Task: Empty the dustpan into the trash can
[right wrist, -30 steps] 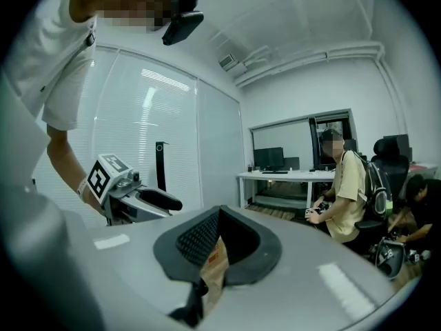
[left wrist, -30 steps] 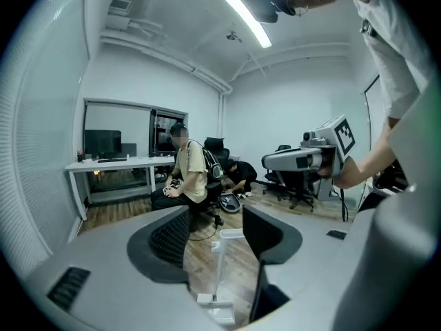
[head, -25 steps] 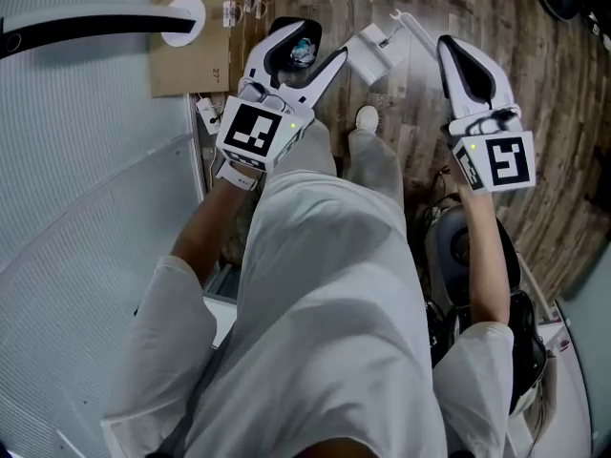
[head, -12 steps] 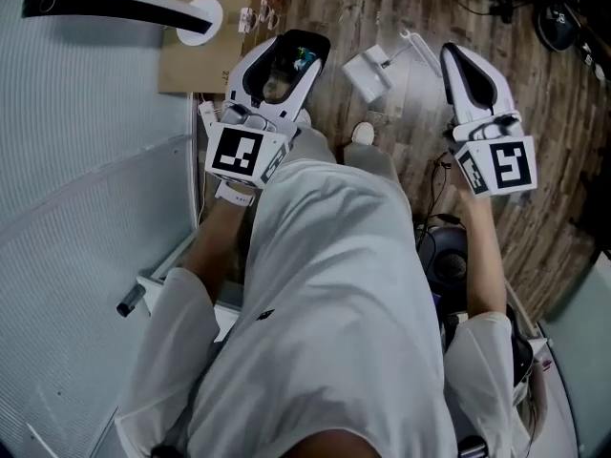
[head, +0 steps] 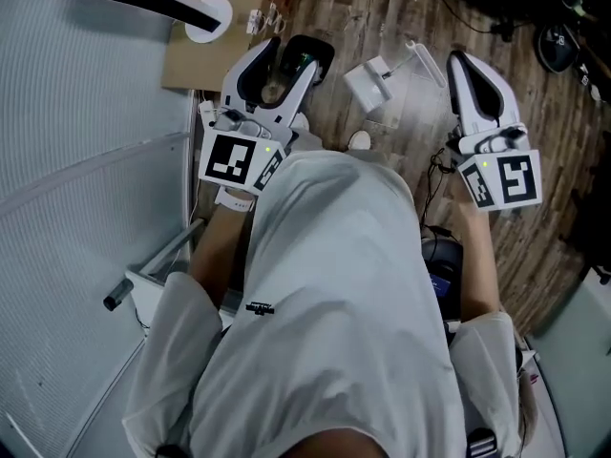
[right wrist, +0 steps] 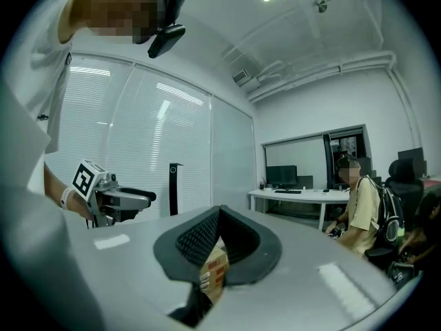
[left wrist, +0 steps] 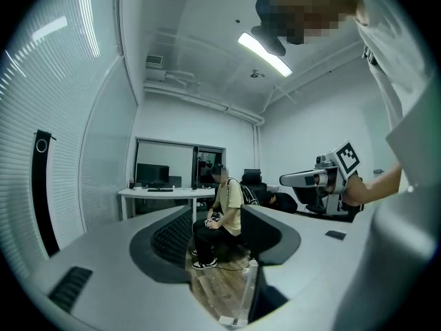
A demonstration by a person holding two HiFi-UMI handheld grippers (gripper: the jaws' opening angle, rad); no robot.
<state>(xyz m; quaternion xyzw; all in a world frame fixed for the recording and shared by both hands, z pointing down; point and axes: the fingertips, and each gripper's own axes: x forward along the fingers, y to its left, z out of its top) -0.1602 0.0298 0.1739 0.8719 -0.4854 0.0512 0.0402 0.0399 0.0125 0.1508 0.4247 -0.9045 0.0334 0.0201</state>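
Observation:
In the head view a white dustpan [head: 368, 82] lies on the wooden floor ahead of me, its thin handle pointing up and to the right. My left gripper [head: 292, 57] hangs at chest height, and a dark bin [head: 304, 46] with litter in it shows on the floor between its jaws. Those jaws have just closed a little and stand open with nothing between them [left wrist: 219, 229]. My right gripper [head: 458, 60] is to the right of the dustpan, shut and holding nothing [right wrist: 219, 216]. Both point level, well above the floor.
A glass wall with a long black door handle [head: 124, 3] runs along the left. Brown cardboard [head: 200, 65] lies beside it, and a metal frame [head: 143, 275] stands lower left. Cables [head: 563, 27] trail at top right. A person [left wrist: 222, 212] sits by a desk across the room.
Both grippers have risen. The left one has swung from pointing toward the dustpan to pointing straight ahead over the bin. The dustpan lies as before.

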